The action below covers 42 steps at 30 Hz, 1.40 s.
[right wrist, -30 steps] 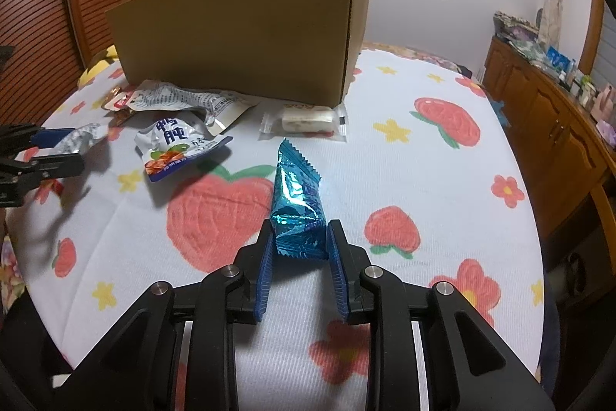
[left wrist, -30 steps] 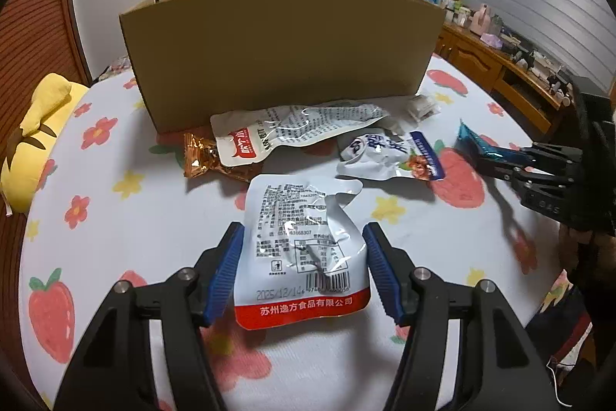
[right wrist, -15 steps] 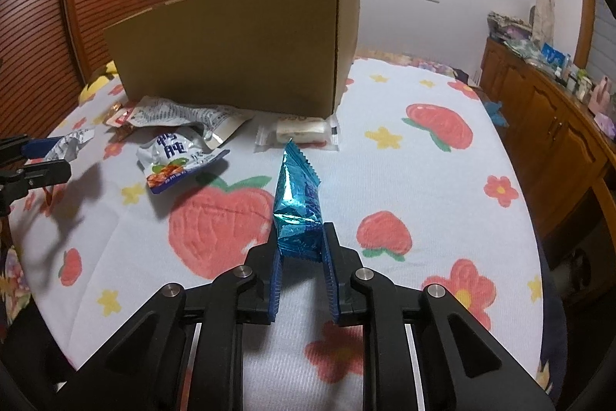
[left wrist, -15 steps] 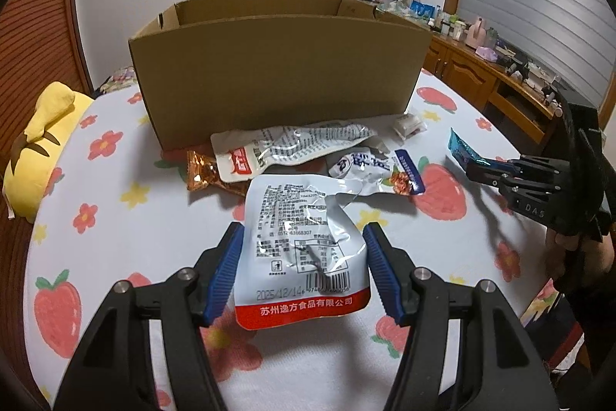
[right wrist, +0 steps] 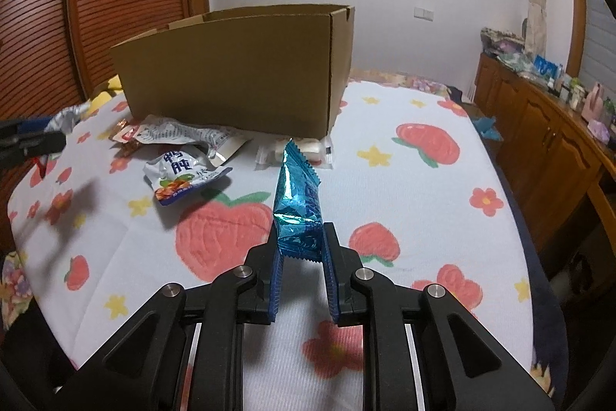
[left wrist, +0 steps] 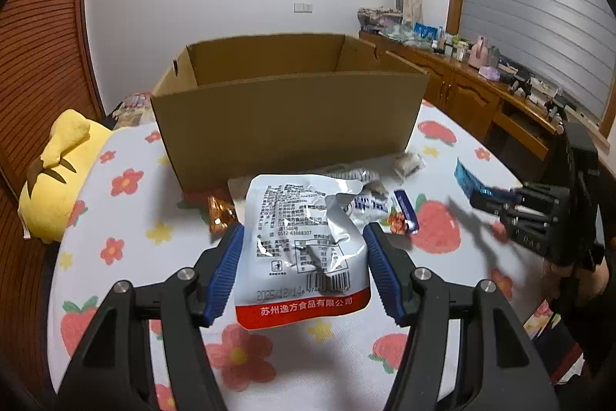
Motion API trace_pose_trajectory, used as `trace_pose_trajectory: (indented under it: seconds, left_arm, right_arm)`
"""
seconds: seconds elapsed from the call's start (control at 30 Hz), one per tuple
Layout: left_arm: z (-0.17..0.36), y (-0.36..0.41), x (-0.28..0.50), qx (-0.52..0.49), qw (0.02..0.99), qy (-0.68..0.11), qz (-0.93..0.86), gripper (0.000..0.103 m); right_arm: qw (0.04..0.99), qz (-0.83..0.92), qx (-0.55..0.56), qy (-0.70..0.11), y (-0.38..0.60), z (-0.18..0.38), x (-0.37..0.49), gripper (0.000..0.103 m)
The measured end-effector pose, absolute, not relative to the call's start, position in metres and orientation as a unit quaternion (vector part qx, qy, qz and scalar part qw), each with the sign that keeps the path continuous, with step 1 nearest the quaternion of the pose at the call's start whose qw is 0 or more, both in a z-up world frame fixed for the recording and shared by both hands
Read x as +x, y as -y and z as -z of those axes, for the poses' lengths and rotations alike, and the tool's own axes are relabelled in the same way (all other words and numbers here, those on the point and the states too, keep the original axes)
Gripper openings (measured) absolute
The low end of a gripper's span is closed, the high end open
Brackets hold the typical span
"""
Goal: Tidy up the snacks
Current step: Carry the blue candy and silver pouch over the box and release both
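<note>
— Over the near edge of the desk (left wrist: 127,149), off the cloth: left tongs (left wrist: 303,266), pinching a silver pouch (left wrist: 302,245) by its two side edges, red strip nearest, barcode side up.

— And toward the right edge?

— Right tongs (right wrist: 301,270), pressed onto the lower end of a blue foil packet (right wrist: 298,203), tip raised and pointing toward the cardboard box (right wrist: 238,72). Also seen from the left camera at far right, same packet (left wrist: 467,180) sticking out.

— Box position?

— Toward the far edge, standing open at the top, inside bottom hidden from both cameras.

— Anything loose on the cloth?

— Along the box's near wall: long silver-white pouch (right wrist: 184,135), crumpled white and blue bag (right wrist: 181,176) just in front of it, orange wrapper (left wrist: 219,218) toward the left edge, small clear-wrapped pale snack (right wrist: 308,149) near the box's right corner. All lying flat, apart from both tongs.

— Off the desk?

— Yellow plush (left wrist: 57,172) against the left edge; wooden cabinet (right wrist: 539,126) well apart on the right.
</note>
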<state>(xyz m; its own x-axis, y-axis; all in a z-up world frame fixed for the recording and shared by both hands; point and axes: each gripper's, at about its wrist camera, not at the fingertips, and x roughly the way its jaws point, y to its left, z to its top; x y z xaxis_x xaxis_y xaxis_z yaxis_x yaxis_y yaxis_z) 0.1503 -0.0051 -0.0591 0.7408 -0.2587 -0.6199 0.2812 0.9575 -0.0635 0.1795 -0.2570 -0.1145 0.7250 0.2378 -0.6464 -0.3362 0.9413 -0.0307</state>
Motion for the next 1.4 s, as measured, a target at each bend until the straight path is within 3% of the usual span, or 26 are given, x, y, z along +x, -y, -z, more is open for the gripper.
trace_pose_trajectory:
  seconds: [0.27, 0.83, 1.4]
  left_arm:
    - [0.038, 0.001, 0.156, 0.023, 0.941, -0.309, 0.138, 0.062]
    - [0.014, -0.008, 0.196, 0.029, 0.947, -0.294, 0.126, 0.062]
    - [-0.009, -0.011, 0.262, 0.031, 0.951, -0.28, 0.125, 0.062]
  right_arm:
    - [0.928, -0.167, -0.075, -0.323, 0.252, 0.103, 0.171, 0.017]
    - [0.936, -0.231, -0.09, -0.251, 0.201, 0.017, 0.217, 0.017]
    - [0.933, -0.226, -0.077, -0.269, 0.189, 0.018, 0.303, 0.019]
